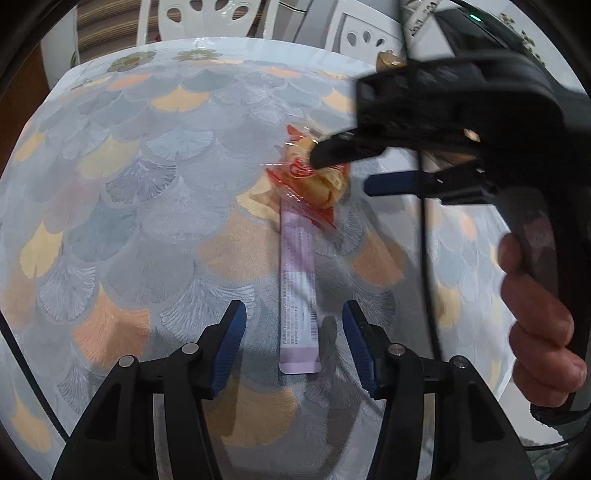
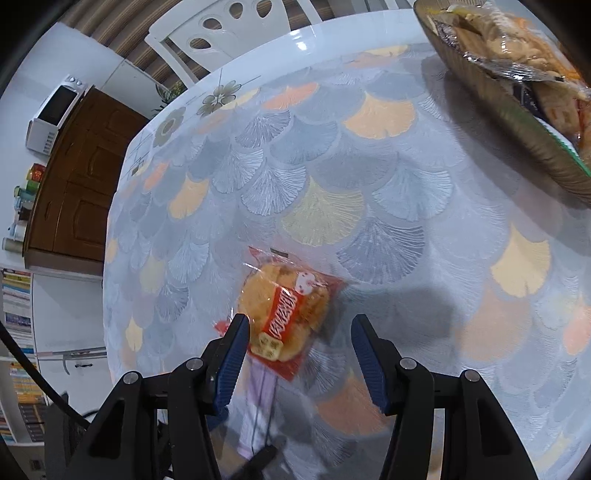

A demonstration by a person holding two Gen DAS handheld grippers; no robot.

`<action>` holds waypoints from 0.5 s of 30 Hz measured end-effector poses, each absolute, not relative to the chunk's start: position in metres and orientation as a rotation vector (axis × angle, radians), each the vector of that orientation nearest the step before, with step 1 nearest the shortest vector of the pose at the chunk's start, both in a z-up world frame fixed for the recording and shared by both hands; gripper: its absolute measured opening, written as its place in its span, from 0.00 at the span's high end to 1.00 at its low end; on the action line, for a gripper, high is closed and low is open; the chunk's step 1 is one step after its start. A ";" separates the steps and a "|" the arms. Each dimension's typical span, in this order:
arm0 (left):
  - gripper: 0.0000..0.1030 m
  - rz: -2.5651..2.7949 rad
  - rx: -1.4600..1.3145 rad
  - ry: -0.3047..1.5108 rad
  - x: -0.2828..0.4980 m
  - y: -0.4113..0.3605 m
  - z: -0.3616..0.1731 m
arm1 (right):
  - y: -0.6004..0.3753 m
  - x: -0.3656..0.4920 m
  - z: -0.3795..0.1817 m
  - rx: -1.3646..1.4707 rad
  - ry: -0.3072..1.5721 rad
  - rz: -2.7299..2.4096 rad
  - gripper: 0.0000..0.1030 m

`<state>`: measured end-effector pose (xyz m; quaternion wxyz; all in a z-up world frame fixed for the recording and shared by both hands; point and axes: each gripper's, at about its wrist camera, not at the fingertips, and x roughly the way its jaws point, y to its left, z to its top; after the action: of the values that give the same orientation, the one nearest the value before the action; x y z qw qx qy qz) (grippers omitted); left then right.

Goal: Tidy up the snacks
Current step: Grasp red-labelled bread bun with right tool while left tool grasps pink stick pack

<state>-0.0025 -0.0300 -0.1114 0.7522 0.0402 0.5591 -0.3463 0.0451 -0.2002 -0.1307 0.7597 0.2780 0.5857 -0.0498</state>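
Note:
A long lilac snack stick packet (image 1: 299, 295) lies on the patterned tablecloth, its near end between the fingers of my open left gripper (image 1: 293, 347). A round golden cake in a clear red-printed wrapper (image 1: 317, 177) lies across the packet's far end. My right gripper (image 1: 343, 166) comes in from the right, open, its fingers either side of the cake. In the right wrist view the cake (image 2: 284, 314) lies just ahead of the open right gripper (image 2: 297, 354), nearer the left finger. The lilac packet (image 2: 258, 402) shows blurred beneath.
A brown ribbed bowl (image 2: 517, 122) holding several wrapped snacks stands at the far right of the table. White chairs (image 2: 225, 26) stand beyond the far edge. A wooden cabinet (image 2: 77, 173) with a microwave is off to the left. My hand (image 1: 539, 325) holds the right gripper's handle.

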 end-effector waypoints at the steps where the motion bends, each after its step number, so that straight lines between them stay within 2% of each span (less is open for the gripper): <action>1: 0.51 -0.760 0.101 1.214 -0.004 -0.031 -0.111 | -0.200 0.045 -0.131 0.607 1.276 -0.114 0.47; 7: 0.51 -0.781 0.265 1.150 -0.019 -0.041 -0.113 | -0.190 0.058 -0.135 0.607 1.285 -0.138 0.46; 15: 0.61 -0.772 0.255 1.123 -0.018 -0.033 -0.114 | -0.168 0.076 -0.140 0.435 1.310 -0.125 0.46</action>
<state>-0.0183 -0.0333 -0.1144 0.7693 0.1178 0.5176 -0.3556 0.0762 -0.1680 -0.1397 0.7692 0.2006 0.6040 -0.0574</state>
